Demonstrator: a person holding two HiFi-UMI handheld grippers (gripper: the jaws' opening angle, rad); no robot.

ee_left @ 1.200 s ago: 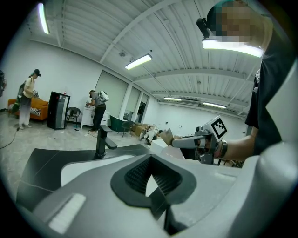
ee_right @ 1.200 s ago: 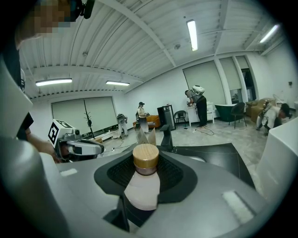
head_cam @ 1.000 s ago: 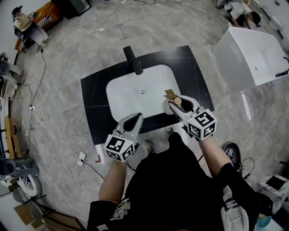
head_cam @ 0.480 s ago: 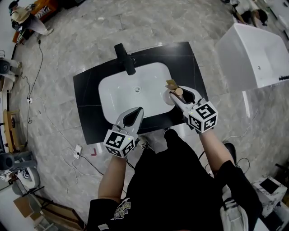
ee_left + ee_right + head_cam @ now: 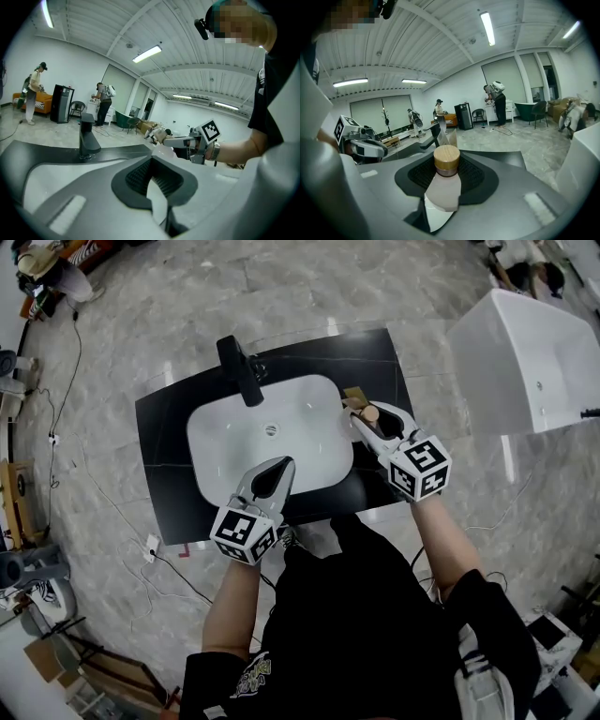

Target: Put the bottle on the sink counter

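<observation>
Wood-capped bottle (image 5: 443, 187), pale-bodied, is pinched at the shoulder between the pads of the right gripper (image 5: 367, 418), upright, with the cap (image 5: 446, 158) standing proud of the jaws. It hangs over the narrow black strip of counter (image 5: 164, 442) to the right of the white basin (image 5: 234, 442) and appears not yet set down. A small brown item (image 5: 354, 397) lies just beyond it on the same strip. The faucet (image 5: 239, 371) stands well apart at the basin's far side. The left gripper (image 5: 279, 468) is over the basin's near rim, jaws pressed together on nothing. Recommendation: lower the bottle straight down, kept vertical, onto bare counter short of the brown item and off the basin's curved rim. Spread the jaws only once the base sits flat, then withdraw level to avoid clipping the cap. Hold the left gripper clear.
</observation>
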